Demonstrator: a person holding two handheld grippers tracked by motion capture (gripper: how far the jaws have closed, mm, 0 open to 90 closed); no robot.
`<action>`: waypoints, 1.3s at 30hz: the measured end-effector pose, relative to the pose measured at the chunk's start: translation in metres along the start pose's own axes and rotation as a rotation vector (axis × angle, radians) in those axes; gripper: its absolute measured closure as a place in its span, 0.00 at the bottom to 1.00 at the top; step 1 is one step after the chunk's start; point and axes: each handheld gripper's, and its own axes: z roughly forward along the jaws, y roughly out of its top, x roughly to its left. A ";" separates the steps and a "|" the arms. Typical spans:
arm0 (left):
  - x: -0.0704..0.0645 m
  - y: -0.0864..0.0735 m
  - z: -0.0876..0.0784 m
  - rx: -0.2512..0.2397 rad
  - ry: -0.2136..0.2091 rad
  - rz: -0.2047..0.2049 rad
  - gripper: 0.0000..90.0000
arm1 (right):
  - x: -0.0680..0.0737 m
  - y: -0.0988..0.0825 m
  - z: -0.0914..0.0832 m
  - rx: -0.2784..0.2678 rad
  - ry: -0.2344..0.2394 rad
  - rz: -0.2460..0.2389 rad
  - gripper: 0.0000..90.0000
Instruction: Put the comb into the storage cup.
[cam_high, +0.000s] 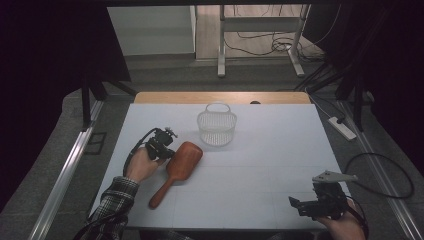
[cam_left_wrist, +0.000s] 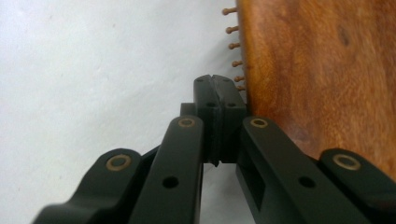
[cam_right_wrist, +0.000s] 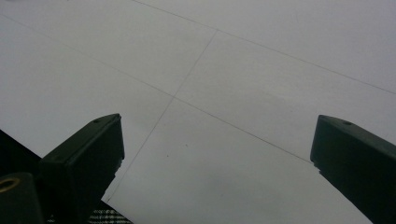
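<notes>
High view puts your left hand (cam_high: 141, 165) at the lower left of the frame, wrapped round the left gripper (cam_high: 165, 155), whose tip sits right against the near-left edge of the wooden hairbrush (cam_high: 179, 167). That brush lies back-up on the white table (cam_high: 260, 165), left of centre, its broad oval head toward the middle of the frame and its handle running down and left toward your plaid sleeve (cam_high: 116, 197). Above and to the right of the brush head, near the centre top of the table, a white mesh basket (cam_high: 216, 126) stands upright with its loop handle at the far side; it is near the brush but apart from it.

Left gripper view shows your jaws pressed fully together with nothing between them, pads meeting at the middle of the frame. The brush's wooden back rises at the right edge, just beside the closed tip, and a row of small knob-tipped bristles (cam_left_wrist: 232, 46) sticks out from its left edge over the white surface.

Right gripper view shows your jaws spread wide, one at the lower left and one at the lower right, with bare white table between them. In the high view the right gripper (cam_high: 300, 205) sits at the lower right corner of the table, well apart from brush and basket, holding nothing.
</notes>
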 end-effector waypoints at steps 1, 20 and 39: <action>-0.001 0.001 0.001 -0.003 -0.001 0.000 0.99 | 0.000 0.000 0.000 0.000 0.000 -0.001 0.03; 0.006 -0.004 -0.012 -0.063 -0.044 -0.021 0.97 | 0.000 0.000 0.000 -0.001 -0.001 0.001 0.03; -0.004 -0.036 -0.047 -0.163 -0.086 -0.036 0.58 | 0.001 -0.001 -0.002 -0.021 0.000 -0.004 0.03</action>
